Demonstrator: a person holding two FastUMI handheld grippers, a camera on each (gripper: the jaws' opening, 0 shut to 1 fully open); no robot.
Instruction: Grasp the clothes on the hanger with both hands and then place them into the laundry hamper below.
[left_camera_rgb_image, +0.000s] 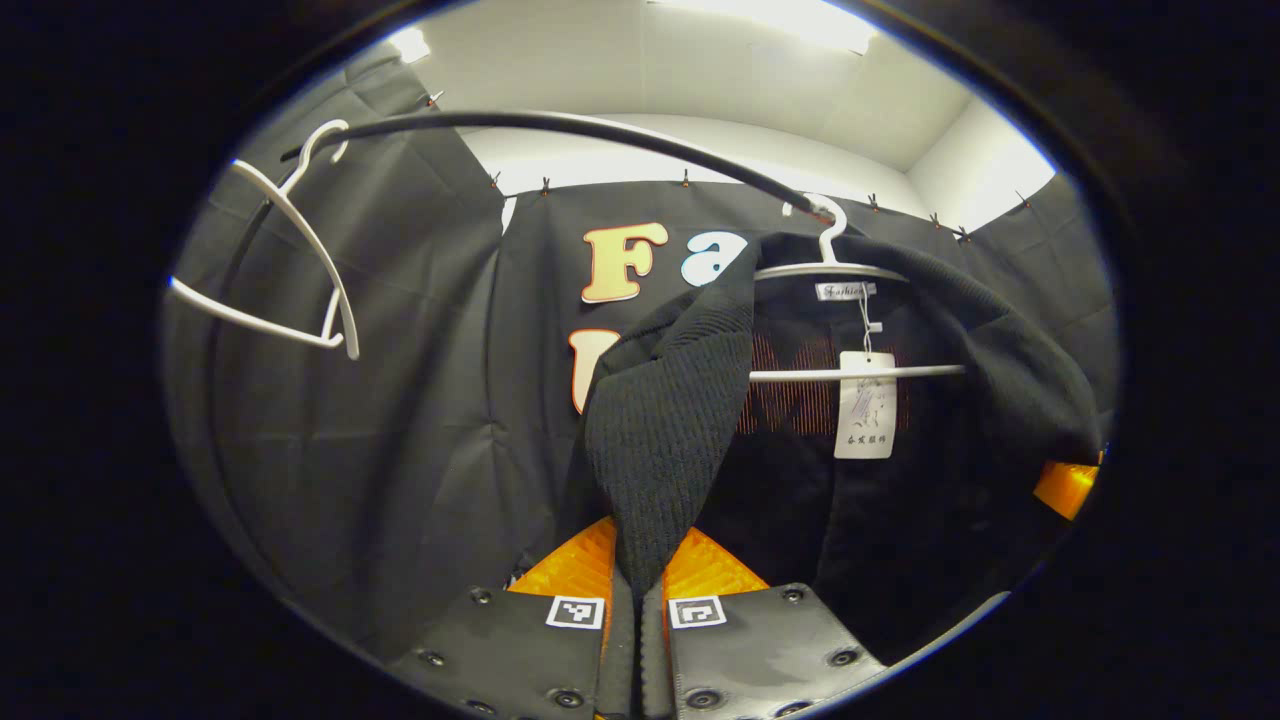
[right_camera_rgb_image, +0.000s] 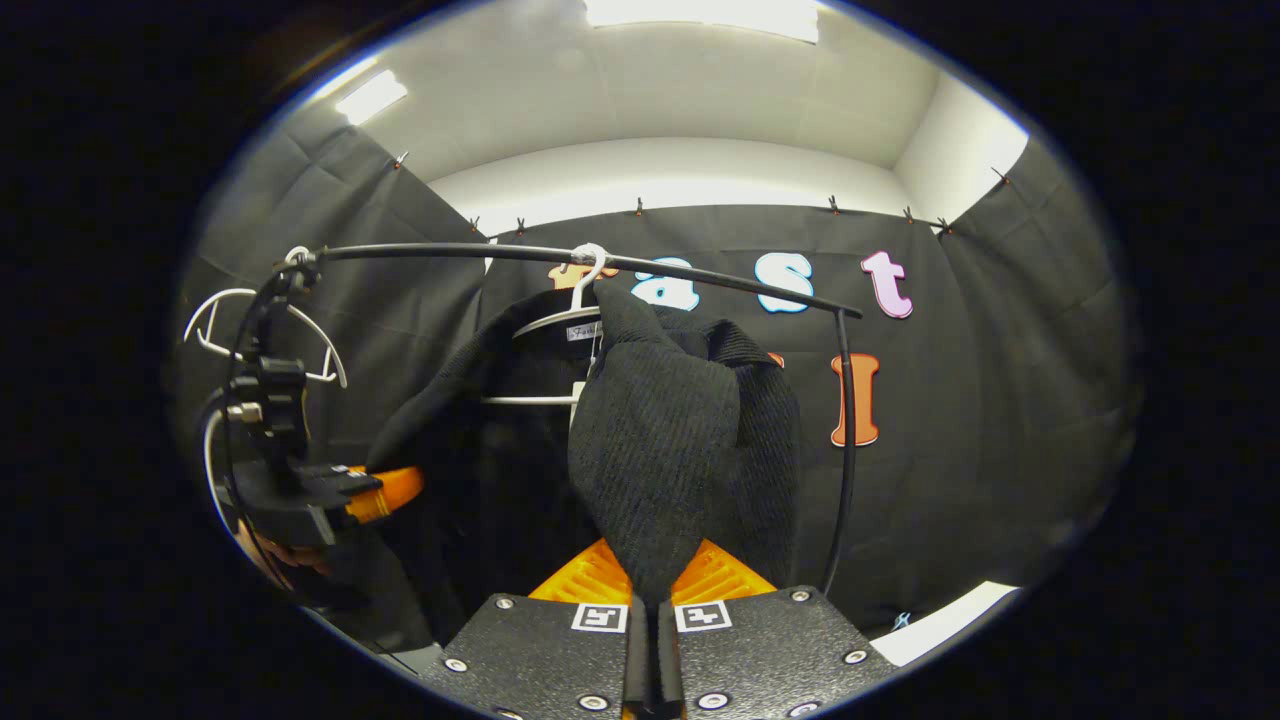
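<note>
My left gripper (left_camera_rgb_image: 637, 585) is clamped on a fold of the black knit garment (left_camera_rgb_image: 670, 420); my right gripper (right_camera_rgb_image: 650, 590) pinches another fold of it; the garment hangs on a white hanger (left_camera_rgb_image: 850, 270) near one end of the black rail (left_camera_rgb_image: 600, 130); an empty white hanger (left_camera_rgb_image: 300, 260) hangs at the rail's other end.

Left hand-held gripper (left_camera_rgb_image: 640, 585) clamped on black knit garment (left_camera_rgb_image: 665, 420) (apparently a cardigan).

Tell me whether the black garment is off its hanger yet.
Still on: the black garment drapes over the white hanger hooked on the rail.
</note>
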